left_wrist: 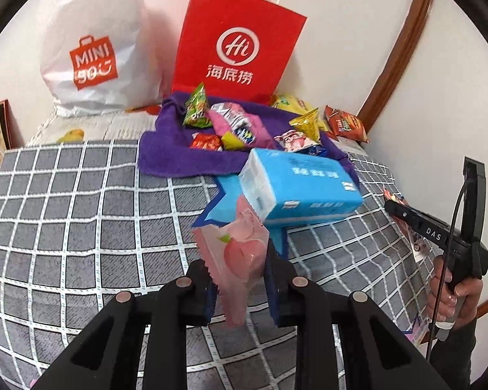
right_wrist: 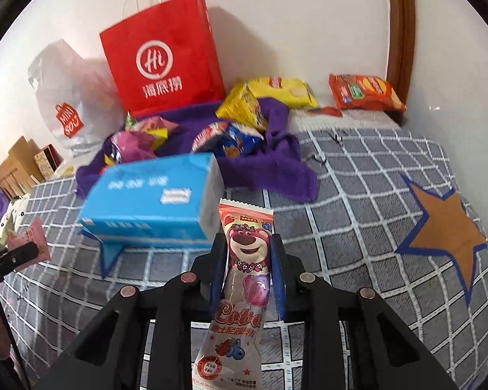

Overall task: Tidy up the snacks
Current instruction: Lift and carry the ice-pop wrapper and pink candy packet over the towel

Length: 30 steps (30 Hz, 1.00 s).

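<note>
My left gripper [left_wrist: 240,253] is shut on a pink peach snack packet [left_wrist: 234,260], held above the checked bedspread [left_wrist: 81,214]. The same pink packet [right_wrist: 32,243] shows at the left edge of the right wrist view. My right gripper [right_wrist: 249,247] is shut on a long bear-print lollipop packet [right_wrist: 244,276], also lifted off the bed. From the left wrist view the right gripper [left_wrist: 390,206] appears at the right, with a hand [left_wrist: 452,295] on its handle. Several loose snack packets [left_wrist: 231,126] lie on a purple towel [left_wrist: 179,159] behind a blue tissue pack [left_wrist: 302,185].
A red paper bag [left_wrist: 234,45] and a white plastic bag [left_wrist: 94,42] stand against the wall. Yellow chips [right_wrist: 283,91] and an orange packet [right_wrist: 364,92] lie at the back right. An orange star patch [right_wrist: 445,230] marks the bedspread. Boxes [right_wrist: 22,162] sit left of the bed.
</note>
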Motion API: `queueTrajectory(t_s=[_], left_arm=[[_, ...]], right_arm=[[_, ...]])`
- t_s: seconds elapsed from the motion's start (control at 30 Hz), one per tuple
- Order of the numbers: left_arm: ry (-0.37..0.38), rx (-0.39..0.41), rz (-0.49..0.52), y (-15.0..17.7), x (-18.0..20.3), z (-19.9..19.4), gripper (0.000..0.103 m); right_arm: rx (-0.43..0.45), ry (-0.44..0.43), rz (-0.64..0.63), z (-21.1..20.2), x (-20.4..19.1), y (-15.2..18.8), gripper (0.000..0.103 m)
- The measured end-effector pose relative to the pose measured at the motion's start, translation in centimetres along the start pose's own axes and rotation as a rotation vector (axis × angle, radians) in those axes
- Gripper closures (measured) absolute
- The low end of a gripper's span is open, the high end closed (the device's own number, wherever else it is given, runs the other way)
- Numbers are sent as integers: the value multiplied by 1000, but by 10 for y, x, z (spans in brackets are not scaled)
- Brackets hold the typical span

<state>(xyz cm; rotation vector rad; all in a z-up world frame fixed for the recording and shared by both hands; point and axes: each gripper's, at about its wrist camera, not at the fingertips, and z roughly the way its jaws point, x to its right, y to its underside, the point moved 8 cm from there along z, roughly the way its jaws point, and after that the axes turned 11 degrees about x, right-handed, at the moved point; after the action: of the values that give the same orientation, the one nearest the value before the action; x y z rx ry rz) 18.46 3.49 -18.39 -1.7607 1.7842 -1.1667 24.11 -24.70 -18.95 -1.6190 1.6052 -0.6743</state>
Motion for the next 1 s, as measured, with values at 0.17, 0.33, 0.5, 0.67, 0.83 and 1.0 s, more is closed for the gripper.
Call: queueTrajectory(t_s=[0.17, 0.33, 0.5, 0.67, 0.83, 1.0], left_arm=[[18, 23, 9, -17, 15, -12, 80], [20, 47, 38, -38, 35, -22, 80], [36, 60, 46, -57, 49, -25, 80], [40, 75, 62, -77, 59, -23, 80], [39, 87, 83, -96, 65, -18, 80], [20, 110, 94, -117, 61, -11, 80]], right_arm=[[49, -22, -16, -19, -11, -22, 77], [88, -42, -13, -35, -22, -43, 77], [94, -48, -12, -42, -30, -57, 77], [102, -61, -26, -41, -40, -75, 77], [122, -72, -47, -37, -50, -95, 77], [140, -72, -63, -25, -55, -118, 77]])
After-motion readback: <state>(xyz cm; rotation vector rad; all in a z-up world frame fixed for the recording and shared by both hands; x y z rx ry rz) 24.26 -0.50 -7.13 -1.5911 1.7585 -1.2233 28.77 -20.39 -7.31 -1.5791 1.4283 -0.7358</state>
